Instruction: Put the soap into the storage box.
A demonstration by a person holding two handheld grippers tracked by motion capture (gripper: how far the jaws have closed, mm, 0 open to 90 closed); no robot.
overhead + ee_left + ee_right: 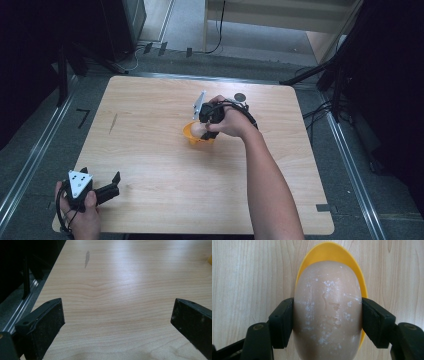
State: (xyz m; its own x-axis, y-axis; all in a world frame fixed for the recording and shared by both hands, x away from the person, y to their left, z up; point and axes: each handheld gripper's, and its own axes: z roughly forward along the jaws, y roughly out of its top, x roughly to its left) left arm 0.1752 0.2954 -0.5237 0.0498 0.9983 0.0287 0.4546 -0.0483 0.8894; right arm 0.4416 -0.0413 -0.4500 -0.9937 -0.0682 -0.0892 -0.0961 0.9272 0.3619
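High view: right tool (204, 131) hangs over the middle of the tabletop (150, 150), pointing down at the orange-yellow bowl (190, 133), with a pale egg (198, 130) just showing between hand and bowl. The bowl is small and light-looking, with nothing bracing it, so if the egg comes down off-centre on the rim, my guess is it tips or skids. Left tool (116, 182) is parked at the near left corner, well apart from the bowl, so it's no help if the bowl moves. Left gripper view: its jaws stand wide apart over bare wood, nothing between them, released and idle; a sliver of yellow sits at the far right edge. Right gripper view: the right tool is clamped on the egg (327, 312), pads pressing both flanks around its widest part, with the bowl (332, 251) directly beneath. Risks as I see them: the egg's surface is smooth, curved and dusted with white powder, so it could slip or rotate in the grip; squeezing harder may crack it if it's real; letting go while too high means a bounce out of the shallow bowl and a roll off across the tabletop.
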